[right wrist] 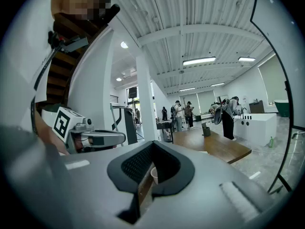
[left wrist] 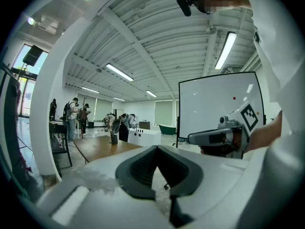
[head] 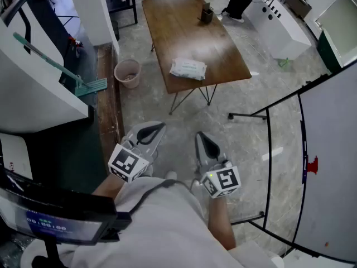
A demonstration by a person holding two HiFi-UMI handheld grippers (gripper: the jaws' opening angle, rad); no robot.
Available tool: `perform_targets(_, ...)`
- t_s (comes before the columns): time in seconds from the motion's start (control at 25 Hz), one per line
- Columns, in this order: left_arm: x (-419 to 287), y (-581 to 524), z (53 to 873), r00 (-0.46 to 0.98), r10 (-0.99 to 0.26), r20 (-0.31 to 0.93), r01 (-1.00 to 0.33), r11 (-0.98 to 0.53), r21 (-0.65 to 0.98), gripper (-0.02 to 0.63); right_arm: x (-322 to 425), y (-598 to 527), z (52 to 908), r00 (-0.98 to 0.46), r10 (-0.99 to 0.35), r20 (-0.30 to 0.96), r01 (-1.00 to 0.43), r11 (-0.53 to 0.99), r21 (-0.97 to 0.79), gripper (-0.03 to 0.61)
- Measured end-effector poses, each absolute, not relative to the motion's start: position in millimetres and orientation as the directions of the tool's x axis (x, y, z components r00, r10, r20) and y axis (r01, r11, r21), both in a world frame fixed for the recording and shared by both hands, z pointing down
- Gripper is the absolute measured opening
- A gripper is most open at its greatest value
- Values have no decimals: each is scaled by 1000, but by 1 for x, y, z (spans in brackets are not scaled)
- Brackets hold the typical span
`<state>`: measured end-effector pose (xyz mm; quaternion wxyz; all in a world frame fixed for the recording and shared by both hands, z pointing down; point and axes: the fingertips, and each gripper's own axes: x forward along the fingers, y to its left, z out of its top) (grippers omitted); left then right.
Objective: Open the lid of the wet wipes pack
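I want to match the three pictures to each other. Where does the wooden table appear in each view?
Head view: the wooden table is at the upper middle of the picture.
Left gripper view: it is left of centre, below mid-height.
Right gripper view: it is right of centre, below mid-height.
Shared landmark: the small dark container standing near the table's far end shows in all three views.

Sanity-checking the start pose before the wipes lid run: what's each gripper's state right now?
Left gripper: closed, holding nothing.
Right gripper: closed, holding nothing.
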<state>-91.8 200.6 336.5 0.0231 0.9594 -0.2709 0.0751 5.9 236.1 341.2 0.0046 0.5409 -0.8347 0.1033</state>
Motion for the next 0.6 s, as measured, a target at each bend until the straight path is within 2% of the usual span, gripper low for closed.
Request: perform_targets(0.6, -55, 212, 340, 830, -531, 169, -537, -844, -14, 2, 35, 248, 339, -464, -883, 72, -875, 444, -194, 9)
